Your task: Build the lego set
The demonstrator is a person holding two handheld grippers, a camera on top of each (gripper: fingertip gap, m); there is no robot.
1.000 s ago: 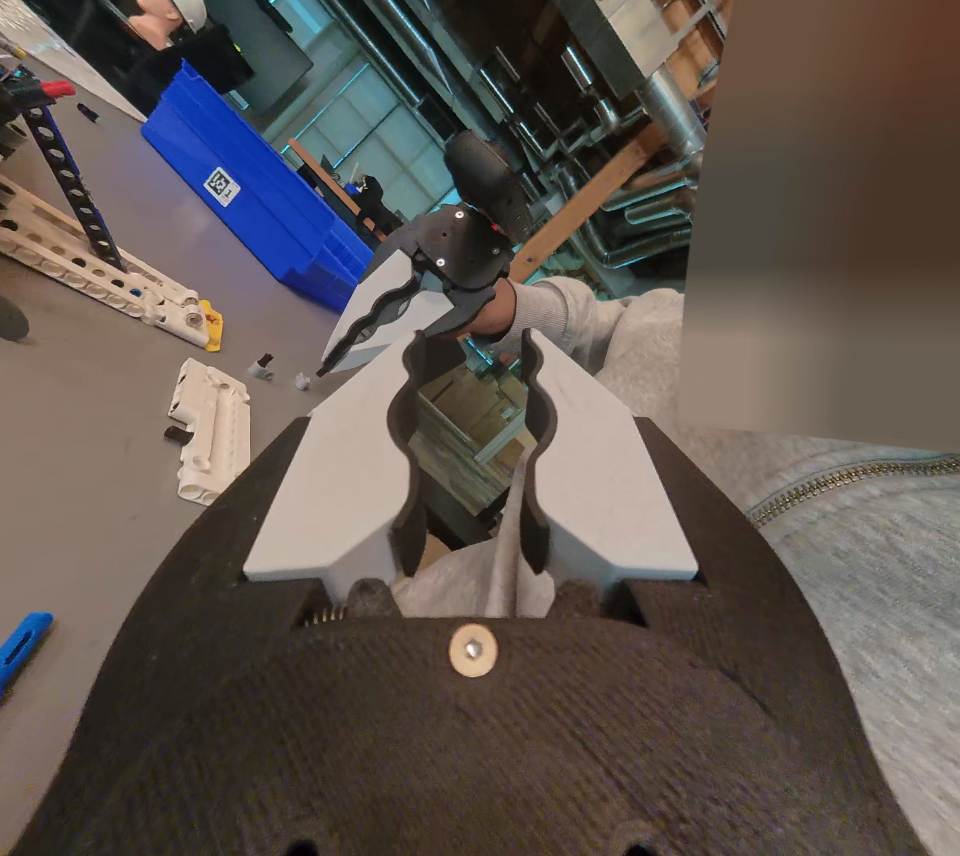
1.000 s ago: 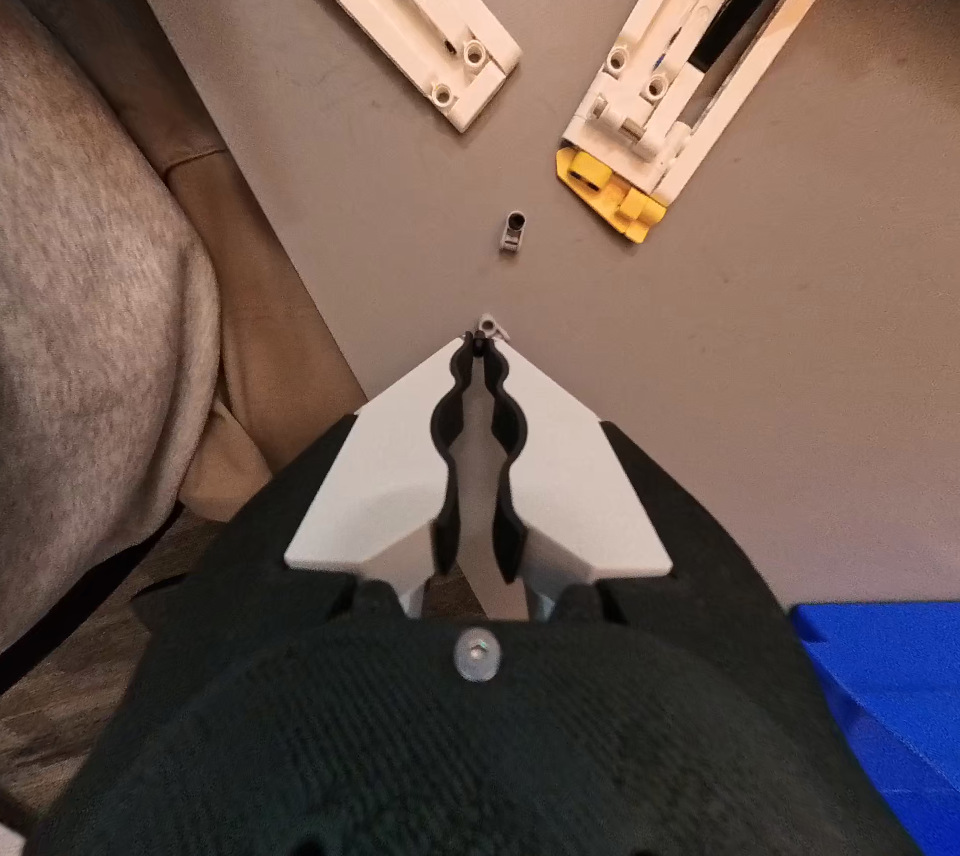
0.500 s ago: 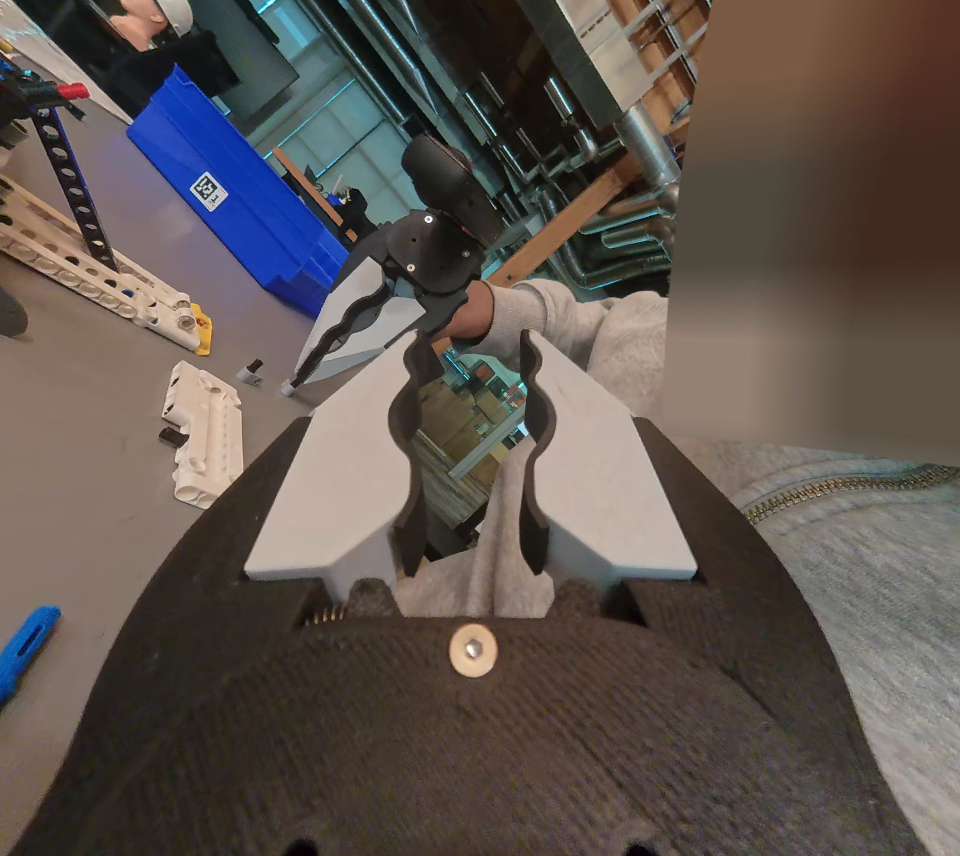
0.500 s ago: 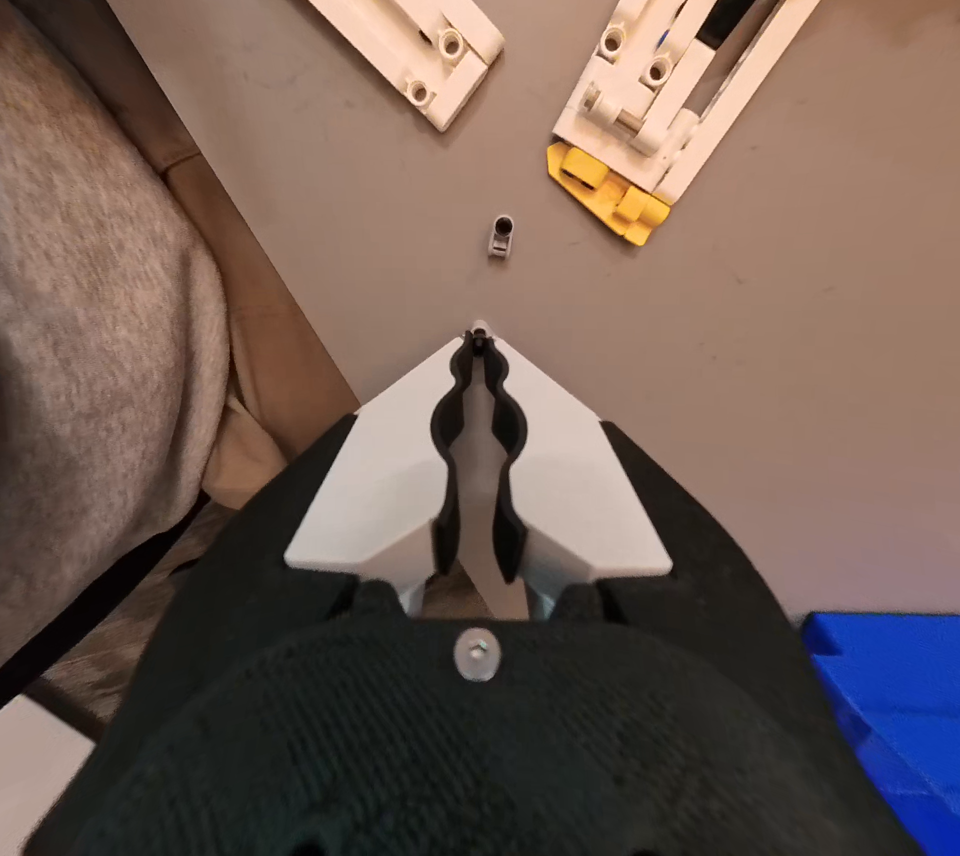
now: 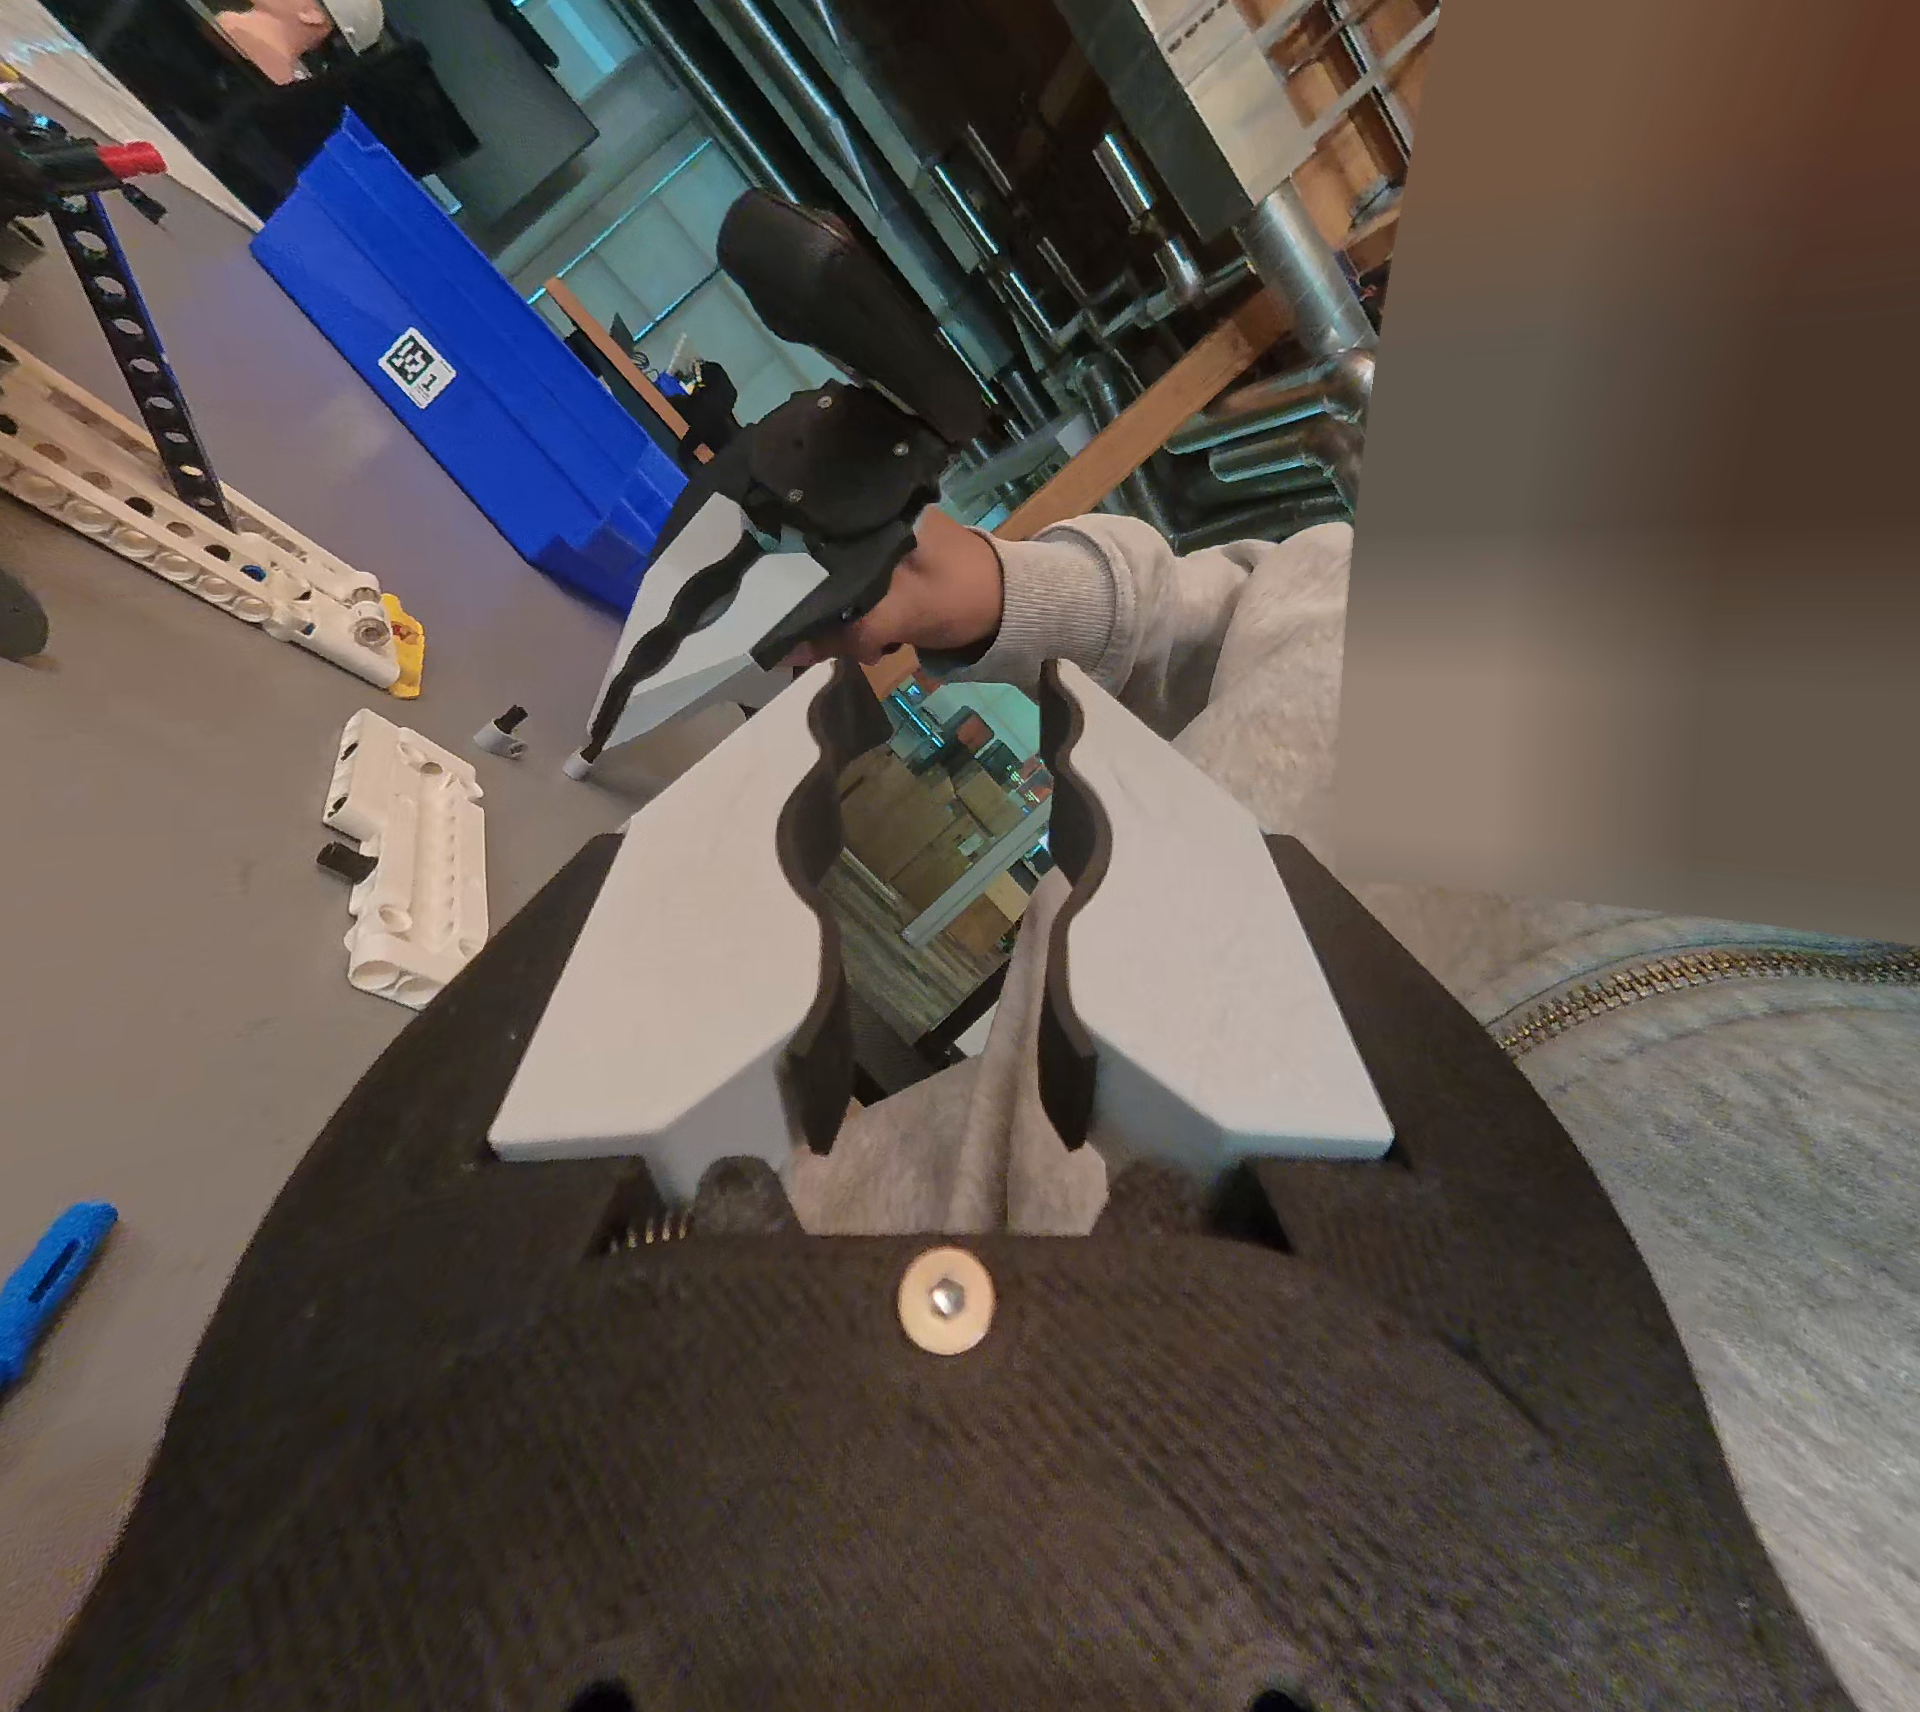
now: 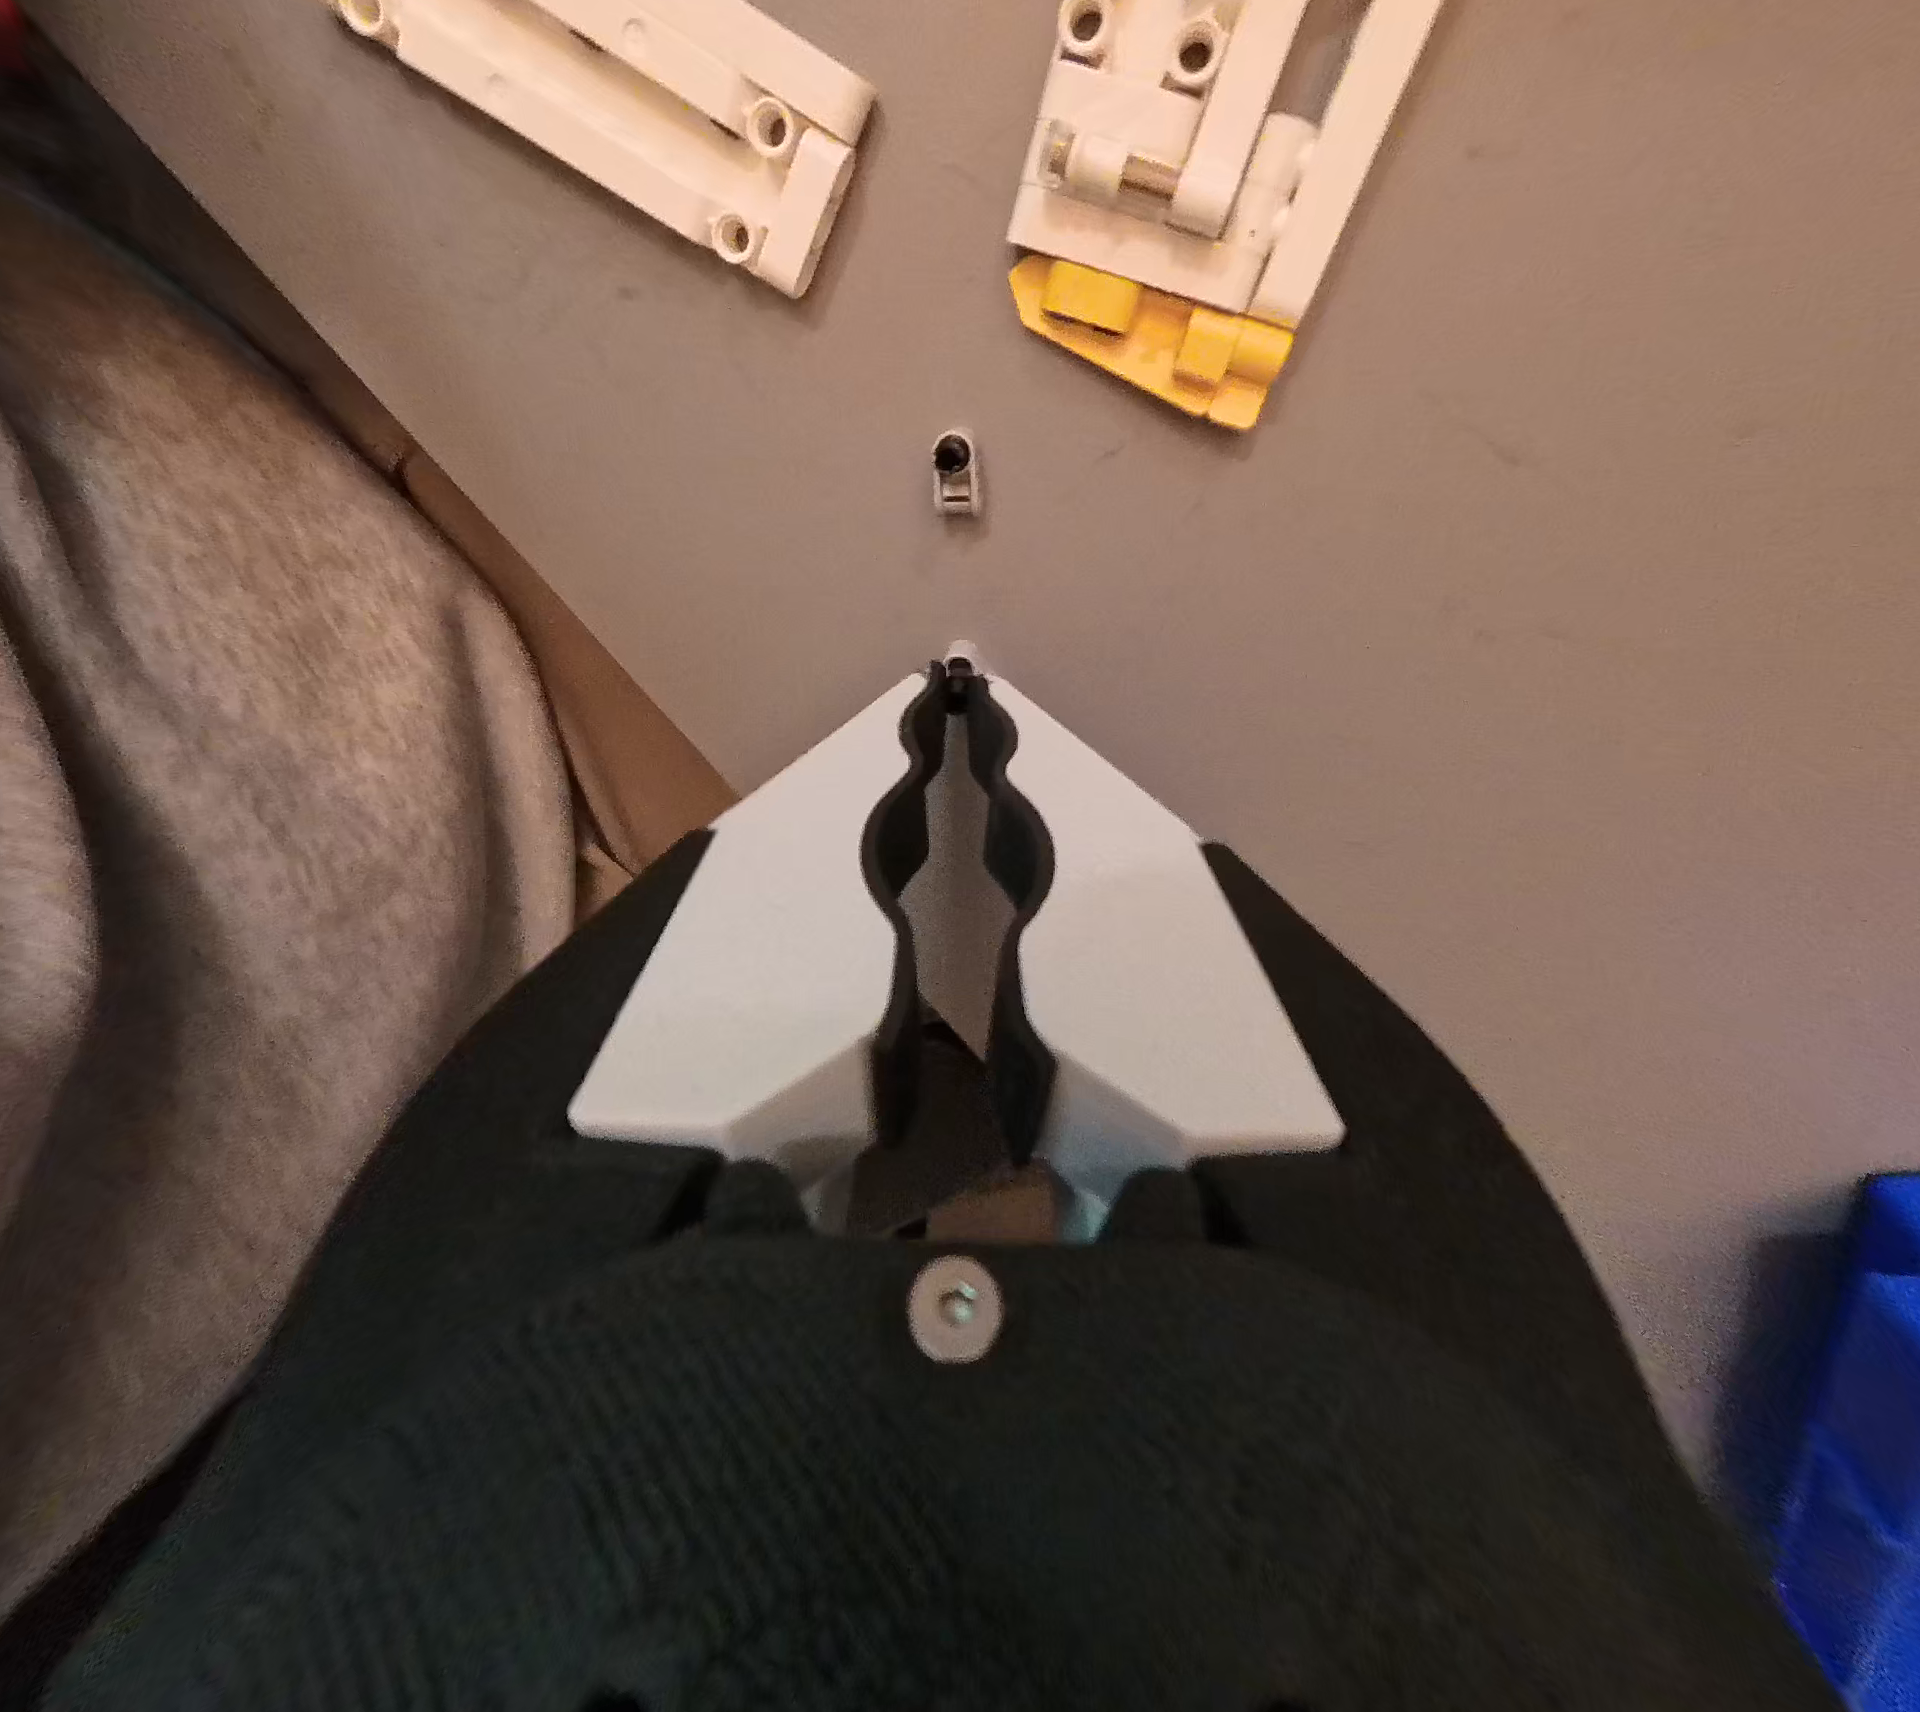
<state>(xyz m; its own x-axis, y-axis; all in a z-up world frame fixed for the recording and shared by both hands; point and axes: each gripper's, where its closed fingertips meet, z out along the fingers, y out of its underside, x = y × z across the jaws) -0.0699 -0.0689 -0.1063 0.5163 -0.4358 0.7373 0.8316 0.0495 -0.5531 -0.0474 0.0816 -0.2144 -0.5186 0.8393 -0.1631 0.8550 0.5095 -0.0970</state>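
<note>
Grey table (image 6: 1558,623), right gripper (image 6: 961,688) pinching small white peg (image 6: 962,652), left gripper (image 5: 945,706) spread wide, empty

A white sticker (image 5: 417,368) with a square code stands on the blue bin (image 5: 473,374).

The grey desk (image 5: 187,831) runs off toward nine o'clock, matte and faintly scuffed. At eleven o'clock a blue bin (image 5: 488,405) sits on it, a mannequin head in a white hard hat (image 5: 312,10) beyond. Overhead, at twelve to one o'clock, silver ducts and pipes (image 5: 1039,104) cross wooden beams (image 5: 1132,436). Teal-lit glass panels (image 5: 644,239) glow behind. Stacked cardboard boxes (image 5: 935,841) fill the centre distance.
</note>
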